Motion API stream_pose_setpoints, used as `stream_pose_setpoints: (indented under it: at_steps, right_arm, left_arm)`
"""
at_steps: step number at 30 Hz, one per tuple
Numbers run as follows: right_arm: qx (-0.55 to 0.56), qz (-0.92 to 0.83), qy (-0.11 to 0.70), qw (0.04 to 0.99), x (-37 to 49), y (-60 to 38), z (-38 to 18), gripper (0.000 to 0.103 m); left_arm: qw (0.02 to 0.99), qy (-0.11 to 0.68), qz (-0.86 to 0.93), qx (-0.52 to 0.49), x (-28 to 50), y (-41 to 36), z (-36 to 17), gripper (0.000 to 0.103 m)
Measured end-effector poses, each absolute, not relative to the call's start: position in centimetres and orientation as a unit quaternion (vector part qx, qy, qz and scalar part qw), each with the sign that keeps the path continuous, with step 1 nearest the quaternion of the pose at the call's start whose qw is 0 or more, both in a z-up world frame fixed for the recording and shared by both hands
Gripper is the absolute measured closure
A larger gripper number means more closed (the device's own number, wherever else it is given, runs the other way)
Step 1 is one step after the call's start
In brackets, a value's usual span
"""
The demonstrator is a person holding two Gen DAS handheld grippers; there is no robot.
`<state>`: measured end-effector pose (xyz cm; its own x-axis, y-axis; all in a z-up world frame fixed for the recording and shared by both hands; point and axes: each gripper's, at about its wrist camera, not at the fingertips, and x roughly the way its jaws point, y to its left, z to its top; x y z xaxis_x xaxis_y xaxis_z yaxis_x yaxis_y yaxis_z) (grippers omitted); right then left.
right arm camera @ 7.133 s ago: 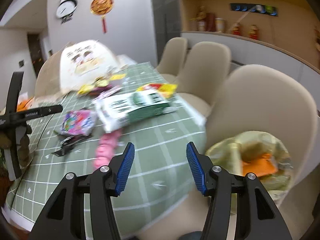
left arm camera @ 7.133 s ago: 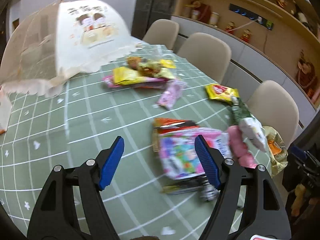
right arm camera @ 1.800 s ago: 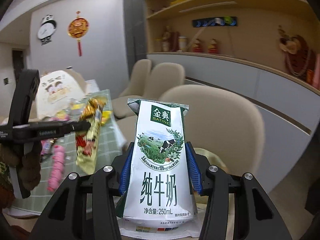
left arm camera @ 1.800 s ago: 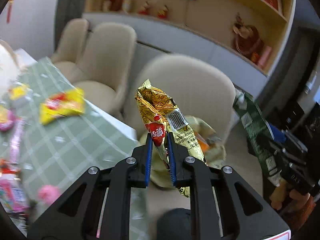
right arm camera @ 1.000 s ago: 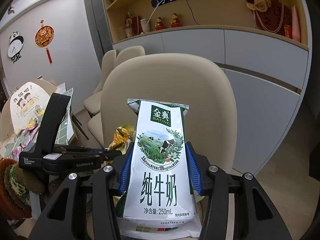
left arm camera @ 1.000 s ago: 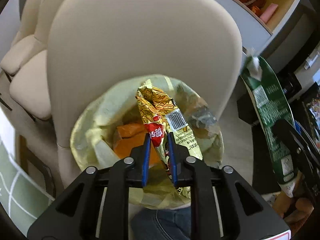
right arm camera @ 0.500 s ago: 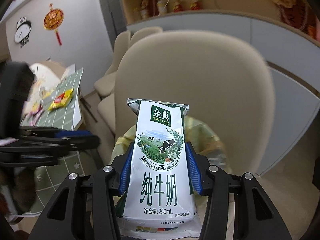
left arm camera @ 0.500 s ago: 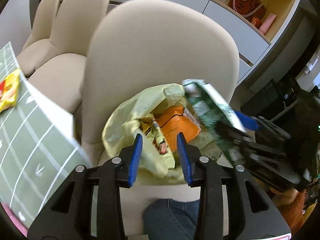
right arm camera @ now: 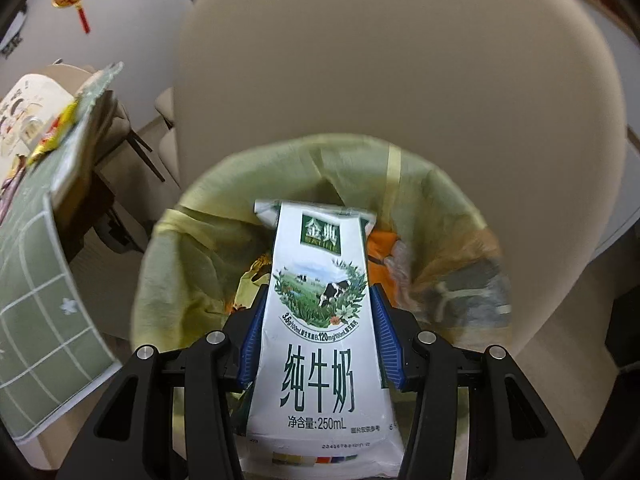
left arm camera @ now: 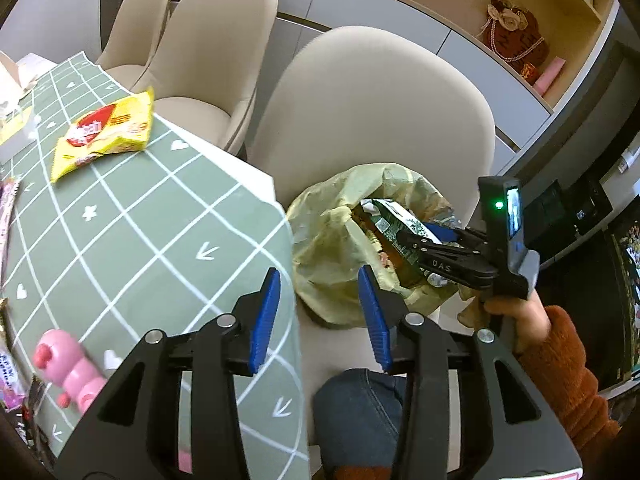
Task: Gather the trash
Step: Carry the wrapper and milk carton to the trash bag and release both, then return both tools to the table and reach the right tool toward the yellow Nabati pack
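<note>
A yellow-green trash bag [left arm camera: 336, 248] stands open on a beige chair seat, with wrappers inside. My left gripper [left arm camera: 316, 312] is open and empty, just above the bag's near side and the table's corner. My right gripper [right arm camera: 320, 332] is shut on a white and green milk carton [right arm camera: 320, 320] and holds it over the bag's mouth [right arm camera: 208, 256]. In the left wrist view the carton [left arm camera: 394, 224] pokes into the bag, held by the right gripper [left arm camera: 424, 242]. A yellow snack packet [left arm camera: 106, 136] and a pink pig toy [left arm camera: 68, 368] lie on the table.
The table has a green grid cloth [left arm camera: 120, 232], with more wrappers at its left edge. The beige chair back [left arm camera: 372, 120] rises behind the bag, and two more beige chairs [left arm camera: 216, 48] stand along the table. My knee in jeans [left arm camera: 356, 412] is below the gripper.
My left gripper has let its yellow wrapper fall into the bag, opened, and pulled back toward the table. My right gripper has brought the milk carton down over the bag's mouth.
</note>
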<state>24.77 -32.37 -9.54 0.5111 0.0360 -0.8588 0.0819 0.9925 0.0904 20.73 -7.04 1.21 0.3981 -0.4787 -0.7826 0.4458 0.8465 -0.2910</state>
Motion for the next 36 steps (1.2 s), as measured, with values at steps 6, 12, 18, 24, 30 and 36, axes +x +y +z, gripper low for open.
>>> stream_pose_setpoints:
  at_steps: [6,12,18,24,30,36]
  right_arm:
    - [0.093,-0.02,0.46,0.883,23.6,-32.8,-8.1,0.055]
    - [0.084,-0.019,0.425,0.901,21.5,-31.6,-4.6,0.045]
    - [0.072,0.011,0.37,0.926,18.6,-27.7,-0.5,0.045]
    - [0.049,0.071,0.342,0.936,17.2,-20.9,2.2,0.045]
    - [0.024,0.113,0.337,0.935,17.6,-15.3,3.7,0.045]
    - [-0.012,0.13,0.353,0.926,18.2,-11.2,3.0,0.045]
  left_arm:
    - [0.844,0.46,-0.276,-0.021,20.6,-5.7,1.8,0.063]
    - [0.849,0.453,-0.271,-0.03,20.3,-3.5,1.9,0.062]
    - [0.868,0.423,-0.257,-0.034,19.4,0.1,3.2,0.061]
    - [0.886,0.4,-0.23,-0.04,18.9,5.4,4.0,0.059]
    - [0.911,0.369,-0.174,-0.059,19.5,12.9,5.2,0.059]
    - [0.931,0.327,-0.06,-0.15,21.4,23.0,5.1,0.055]
